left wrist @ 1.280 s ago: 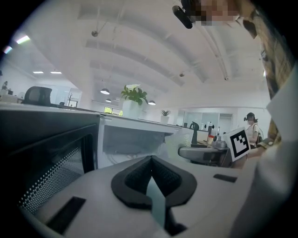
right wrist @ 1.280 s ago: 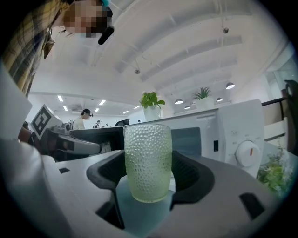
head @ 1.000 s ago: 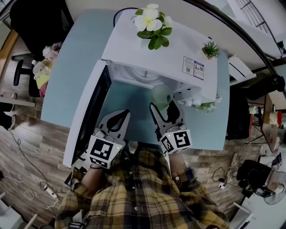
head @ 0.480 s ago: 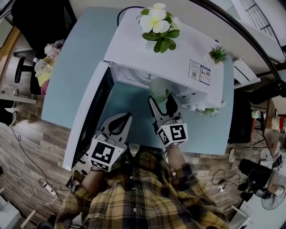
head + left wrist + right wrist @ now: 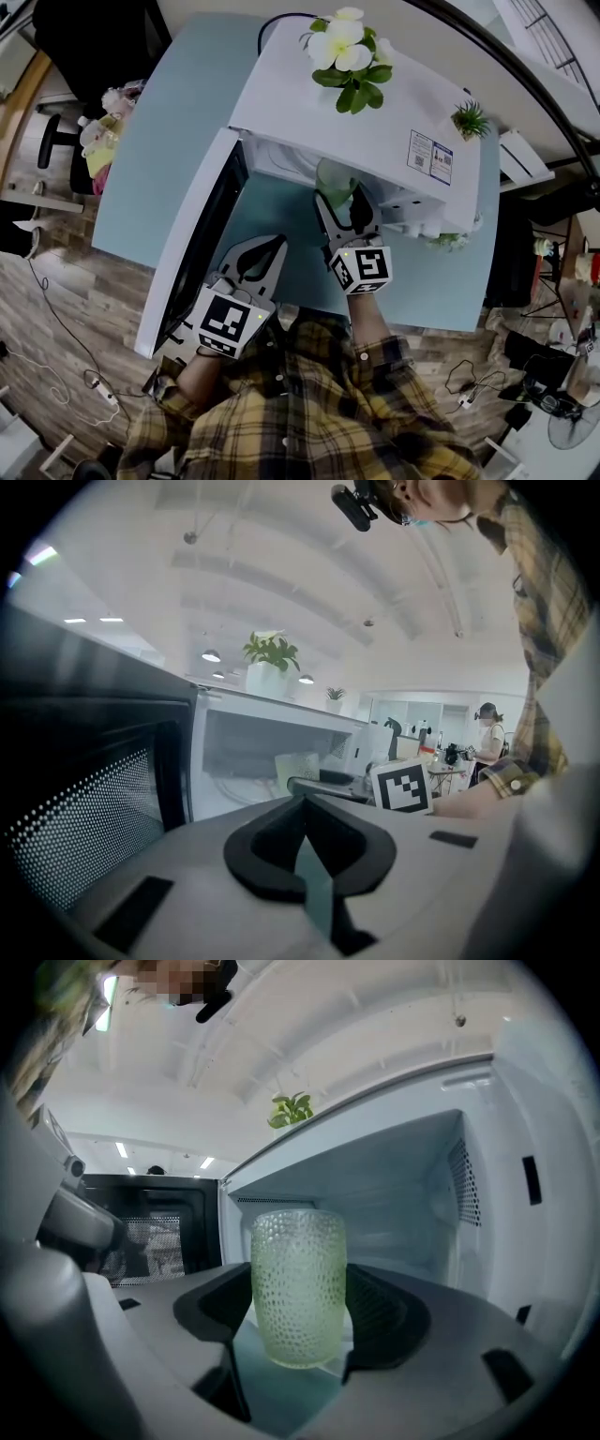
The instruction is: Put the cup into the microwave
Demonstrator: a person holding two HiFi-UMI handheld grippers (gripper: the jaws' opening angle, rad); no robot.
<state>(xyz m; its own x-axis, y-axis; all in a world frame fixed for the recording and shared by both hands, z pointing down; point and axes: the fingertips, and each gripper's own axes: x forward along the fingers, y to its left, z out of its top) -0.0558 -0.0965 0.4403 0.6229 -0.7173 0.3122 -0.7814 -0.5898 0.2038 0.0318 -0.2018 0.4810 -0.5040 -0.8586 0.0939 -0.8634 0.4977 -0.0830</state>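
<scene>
The cup was held upright, clamped from both sides by the jaws of the right gripper, at the mouth of the microwave, centre of the head view. The open cavity was seen right behind it in the right gripper view. The left gripper was closed on nothing, lower left of centre, beside the open door. The cup was judged not yet set down inside. The rim could be knocked on the cavity's top edge if carried too high. The cup could be tipped or dropped if released before resting on the cavity floor.
</scene>
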